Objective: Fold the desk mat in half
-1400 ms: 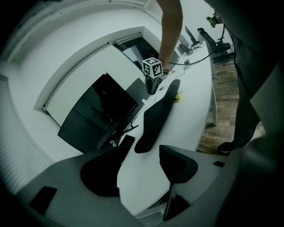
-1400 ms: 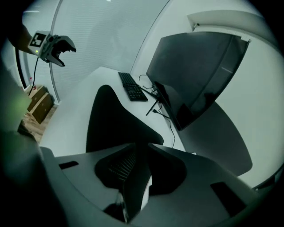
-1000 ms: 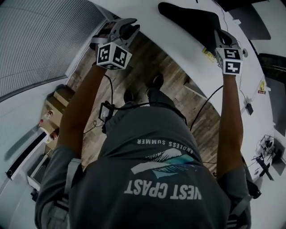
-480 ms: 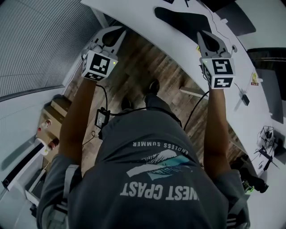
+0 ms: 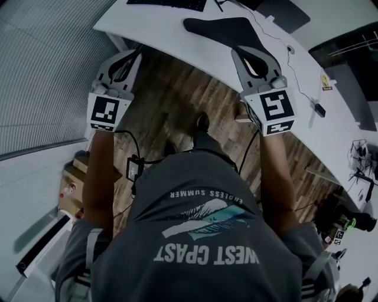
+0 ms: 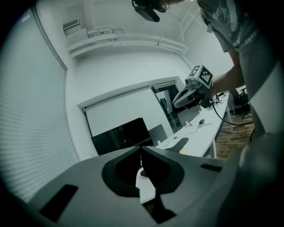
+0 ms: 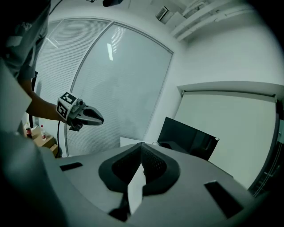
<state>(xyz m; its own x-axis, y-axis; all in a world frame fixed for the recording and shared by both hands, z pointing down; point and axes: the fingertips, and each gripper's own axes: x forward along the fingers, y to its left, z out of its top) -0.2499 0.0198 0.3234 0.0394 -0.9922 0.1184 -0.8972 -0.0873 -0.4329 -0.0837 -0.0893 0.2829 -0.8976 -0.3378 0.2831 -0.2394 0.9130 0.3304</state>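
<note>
Head view | desk mat (image 5: pixel 227 30) lies dark and flat on the white counter (image 5: pixel 150 25) | left gripper (image 5: pixel 133 54) and right gripper (image 5: pixel 238 54) up off it, fingers clenched on nothing | my guess: light, floppy, so pinch two corners of one edge

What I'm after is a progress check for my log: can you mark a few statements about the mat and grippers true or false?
The black mat lies on the white desk. True.
The left gripper is shut and empty. True.
The right gripper is clamped on the mat. False: it is shut on nothing and held in the air.
The keyboard lies on top of the mat. False: it lies on the desk beyond the mat.
</note>
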